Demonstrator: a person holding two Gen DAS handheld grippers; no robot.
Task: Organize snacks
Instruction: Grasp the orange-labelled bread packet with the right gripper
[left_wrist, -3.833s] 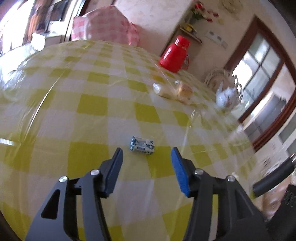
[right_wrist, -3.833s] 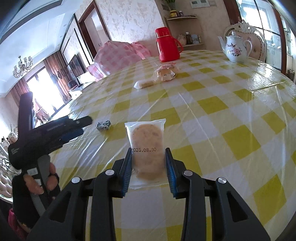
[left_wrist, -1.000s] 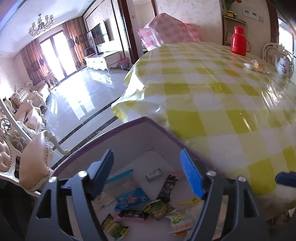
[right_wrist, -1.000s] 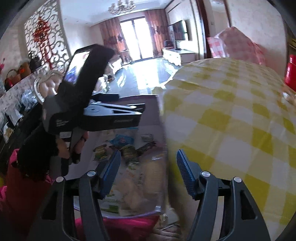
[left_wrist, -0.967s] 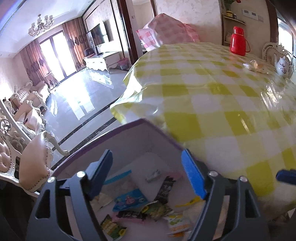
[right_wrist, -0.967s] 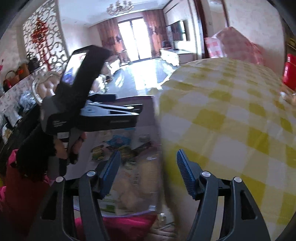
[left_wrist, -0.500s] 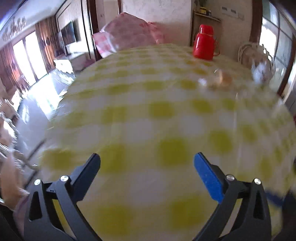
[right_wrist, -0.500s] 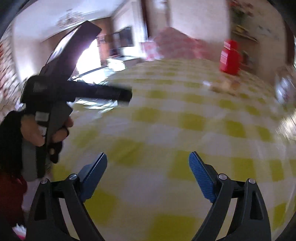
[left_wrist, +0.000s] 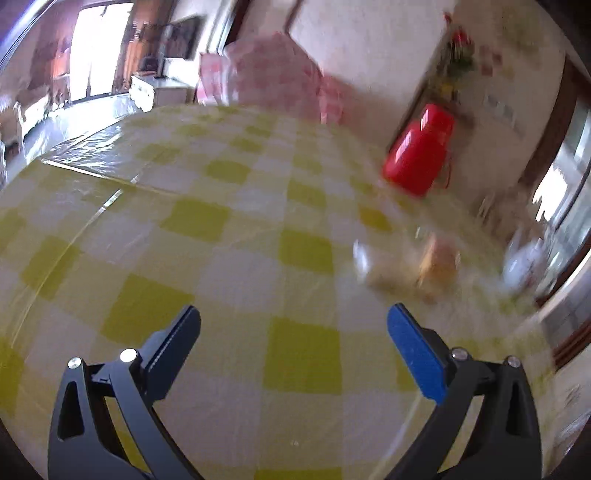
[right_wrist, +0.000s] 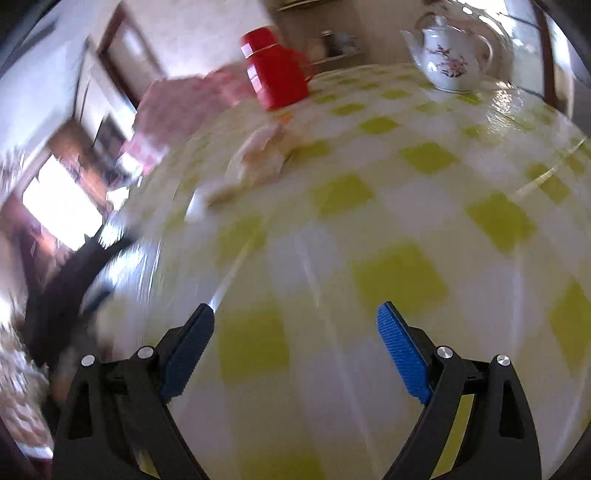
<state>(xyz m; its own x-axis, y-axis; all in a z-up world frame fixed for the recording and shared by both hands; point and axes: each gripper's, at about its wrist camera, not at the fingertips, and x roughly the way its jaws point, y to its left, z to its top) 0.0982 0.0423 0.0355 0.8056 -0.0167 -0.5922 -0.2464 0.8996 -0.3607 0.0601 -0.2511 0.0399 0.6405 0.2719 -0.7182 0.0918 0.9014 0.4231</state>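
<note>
Snacks are what both my tools point at now: the last wrapped snacks (left_wrist: 413, 266) lie in a small cluster far across the checked table (left_wrist: 221, 258), short of the red flask (left_wrist: 419, 162) and near the white teapot (right_wrist: 452, 55).

My left gripper (left_wrist: 293, 325) is spread wide, nothing between its blue pads, hanging above bare cloth. From it the cluster sits ahead and off to the right, well apart from the fingertips. My right gripper (right_wrist: 295, 325) is just as wide and just as empty; from it the same snacks (right_wrist: 258, 158) lie ahead and off to the left, also well apart. So the pile sits between my 2 lines of reach, roughly on the midline.

Both views are smeared by motion, so I cannot count the packets or read any wrapper. In the right view the blur runs as a streak from upper right to lower left, which hints at a long axis slanted across that tool's line, but I would not trust it. In the left view I see 2 pale lumps side by side, the right 1 more orange.

Which hand is nearer I cannot tell; I judge either could take the near end. My next move calls for a long forward reach, then turning the wrist so the pads straddle a packet's short side.
</note>
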